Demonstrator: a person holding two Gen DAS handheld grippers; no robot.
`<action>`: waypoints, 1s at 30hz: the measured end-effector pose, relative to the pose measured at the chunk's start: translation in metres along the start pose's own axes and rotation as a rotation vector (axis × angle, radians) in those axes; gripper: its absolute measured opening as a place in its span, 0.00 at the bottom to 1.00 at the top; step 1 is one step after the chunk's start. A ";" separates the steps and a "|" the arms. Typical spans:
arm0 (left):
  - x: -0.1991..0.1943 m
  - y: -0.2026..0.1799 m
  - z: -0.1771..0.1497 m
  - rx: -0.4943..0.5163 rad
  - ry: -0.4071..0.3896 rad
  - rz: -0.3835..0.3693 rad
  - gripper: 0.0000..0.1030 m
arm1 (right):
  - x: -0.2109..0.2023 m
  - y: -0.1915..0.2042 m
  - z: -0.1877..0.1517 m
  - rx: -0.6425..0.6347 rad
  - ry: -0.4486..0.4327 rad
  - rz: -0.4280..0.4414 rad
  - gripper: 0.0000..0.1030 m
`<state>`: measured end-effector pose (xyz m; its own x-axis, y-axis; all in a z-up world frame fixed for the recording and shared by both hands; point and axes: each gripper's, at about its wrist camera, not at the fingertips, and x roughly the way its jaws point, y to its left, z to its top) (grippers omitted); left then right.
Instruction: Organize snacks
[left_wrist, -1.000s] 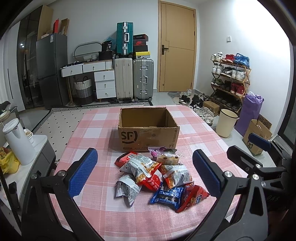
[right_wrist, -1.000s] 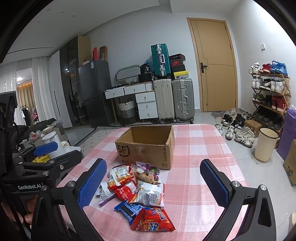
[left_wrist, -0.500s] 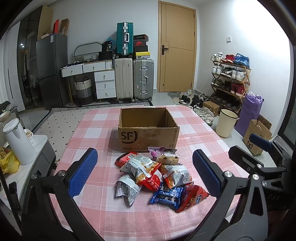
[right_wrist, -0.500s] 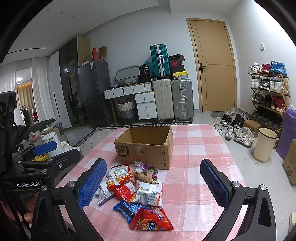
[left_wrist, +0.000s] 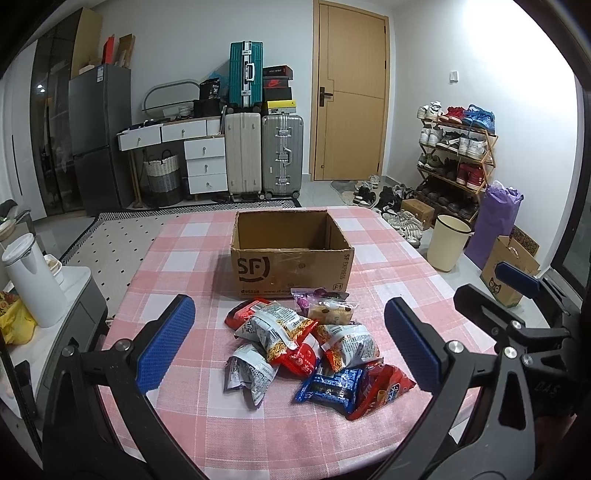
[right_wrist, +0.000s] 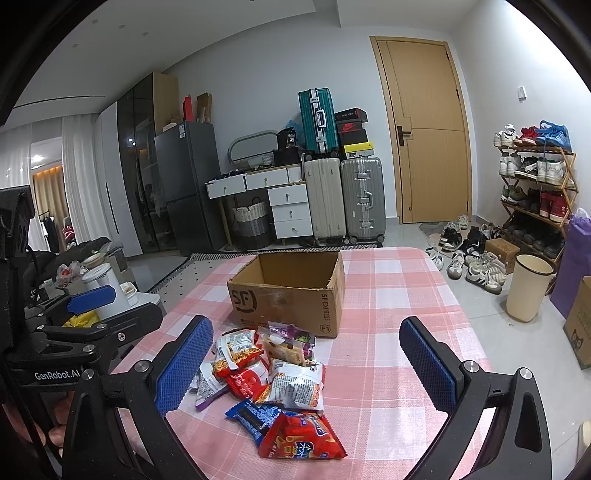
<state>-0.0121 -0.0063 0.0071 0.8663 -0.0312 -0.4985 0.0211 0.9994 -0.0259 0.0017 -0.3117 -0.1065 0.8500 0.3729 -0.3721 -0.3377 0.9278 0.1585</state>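
Start of task, nothing packed: snack pile (left_wrist: 310, 350) lies on the checked surface (left_wrist: 177, 251) just before the empty box (left_wrist: 291, 251). Left gripper (left_wrist: 288, 347) and right gripper (right_wrist: 306, 365) hover, fingers wide, holding nothing. Next: lower onto one packet, close.

the open brown cardboard box (left_wrist: 291, 273) on the pink checked tablecloth bore a black "sf" logo on its front and "sf express" with "f1" on its right side. left of the box, the black left gripper body (right_wrist: 55, 374) read "genrobot.ai".
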 end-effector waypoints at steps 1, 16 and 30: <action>0.000 0.000 0.000 0.000 -0.001 0.000 0.99 | 0.000 0.000 0.000 0.000 0.000 0.000 1.00; 0.002 0.007 -0.002 -0.018 0.008 0.007 0.99 | -0.001 -0.008 -0.009 0.000 0.021 0.018 1.00; 0.027 0.021 -0.012 -0.053 0.039 0.000 0.99 | 0.030 -0.020 -0.046 0.012 0.124 0.045 1.00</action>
<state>0.0053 0.0137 -0.0174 0.8462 -0.0323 -0.5319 -0.0067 0.9974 -0.0713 0.0151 -0.3185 -0.1623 0.7776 0.4128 -0.4743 -0.3688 0.9104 0.1877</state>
